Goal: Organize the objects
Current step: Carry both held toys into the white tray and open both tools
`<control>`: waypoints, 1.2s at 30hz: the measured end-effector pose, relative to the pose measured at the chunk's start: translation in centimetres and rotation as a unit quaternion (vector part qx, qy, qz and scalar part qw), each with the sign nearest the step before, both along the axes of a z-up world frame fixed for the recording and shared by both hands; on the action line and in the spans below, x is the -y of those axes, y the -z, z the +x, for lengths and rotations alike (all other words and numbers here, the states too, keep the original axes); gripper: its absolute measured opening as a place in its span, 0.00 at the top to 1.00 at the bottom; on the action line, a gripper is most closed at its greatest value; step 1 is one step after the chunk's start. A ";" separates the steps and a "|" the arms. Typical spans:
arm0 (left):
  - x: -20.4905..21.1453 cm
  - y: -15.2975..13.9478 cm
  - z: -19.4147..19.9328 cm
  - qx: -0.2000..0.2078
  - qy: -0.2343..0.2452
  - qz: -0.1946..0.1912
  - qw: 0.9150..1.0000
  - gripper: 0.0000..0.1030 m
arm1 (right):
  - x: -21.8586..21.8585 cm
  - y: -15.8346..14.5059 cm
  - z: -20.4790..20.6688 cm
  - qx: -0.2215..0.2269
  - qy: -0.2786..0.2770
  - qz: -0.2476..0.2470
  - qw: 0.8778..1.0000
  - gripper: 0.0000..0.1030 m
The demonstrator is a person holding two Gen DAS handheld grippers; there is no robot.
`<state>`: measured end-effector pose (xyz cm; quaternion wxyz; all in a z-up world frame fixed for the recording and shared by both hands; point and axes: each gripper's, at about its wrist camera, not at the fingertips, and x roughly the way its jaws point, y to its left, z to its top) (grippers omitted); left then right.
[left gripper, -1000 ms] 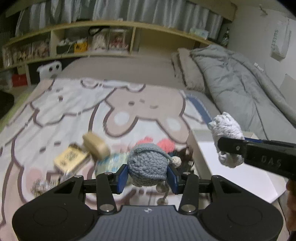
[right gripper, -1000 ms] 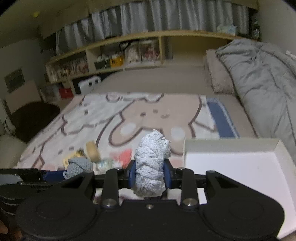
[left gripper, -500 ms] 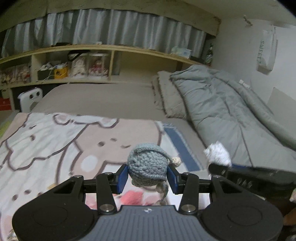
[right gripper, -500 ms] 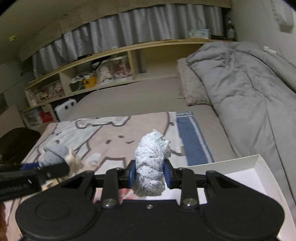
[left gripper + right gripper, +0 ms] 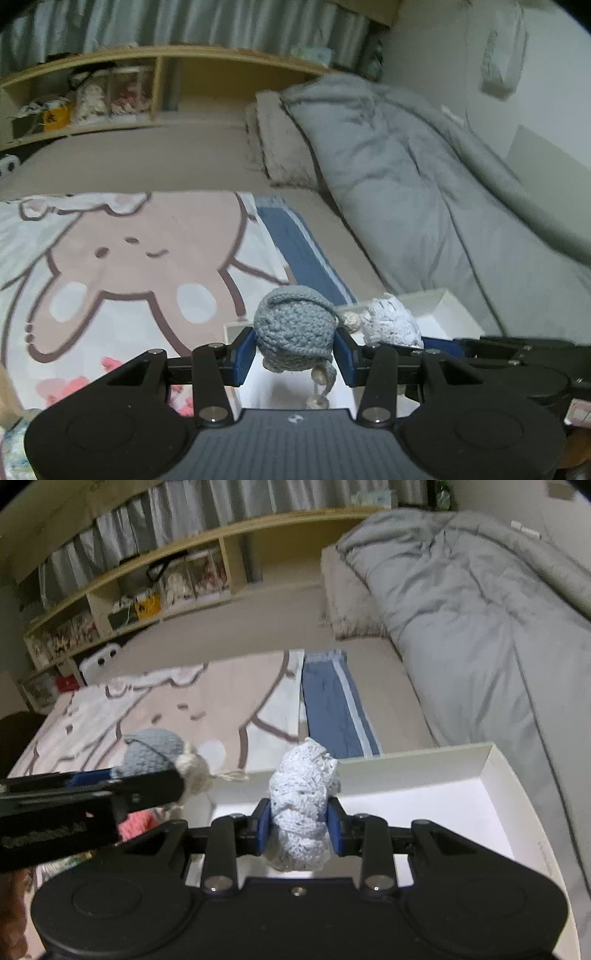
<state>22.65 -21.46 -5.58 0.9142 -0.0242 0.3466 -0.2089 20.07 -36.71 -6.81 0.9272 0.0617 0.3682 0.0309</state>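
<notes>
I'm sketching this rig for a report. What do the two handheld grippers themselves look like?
Both match: the left gripper and right gripper have matte black bodies with two round bulges, ribbed grey centres, silver screws, black linkage arms and blue finger pads. Faint lettering marks the left one's side; no cables show.

No legible text; white box (image 5: 513, 801) edge print, wall sign (image 5: 496, 61) blurred.

You are working in dim, cool indoor light with no glare, both fisheye views blurred and grainy, bending sharply beyond the grey duvet (image 5: 480, 627), corners black, shadows soft.
</notes>
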 end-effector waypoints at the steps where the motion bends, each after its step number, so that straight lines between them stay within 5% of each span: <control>1: 0.3 0.4 0.0 0.001 0.007 0.008 1.000 0.55 | 0.1 0.3 0.2 -0.005 -0.002 -0.001 1.000 0.68; 17: 1.3 4.0 0.7 0.026 0.045 0.106 0.993 0.50 | 0.0 3.4 1.7 -0.036 -0.017 -0.002 0.999 0.64; 20: 1.1 4.0 0.6 0.026 0.042 0.109 0.993 0.41 | 0.5 3.2 1.5 -0.037 -0.003 -0.002 0.999 0.60; 36: -0.2 1.5 -1.1 0.006 0.033 0.095 0.995 0.41 | 0.9 0.6 -1.2 -0.024 0.013 -0.005 1.000 0.58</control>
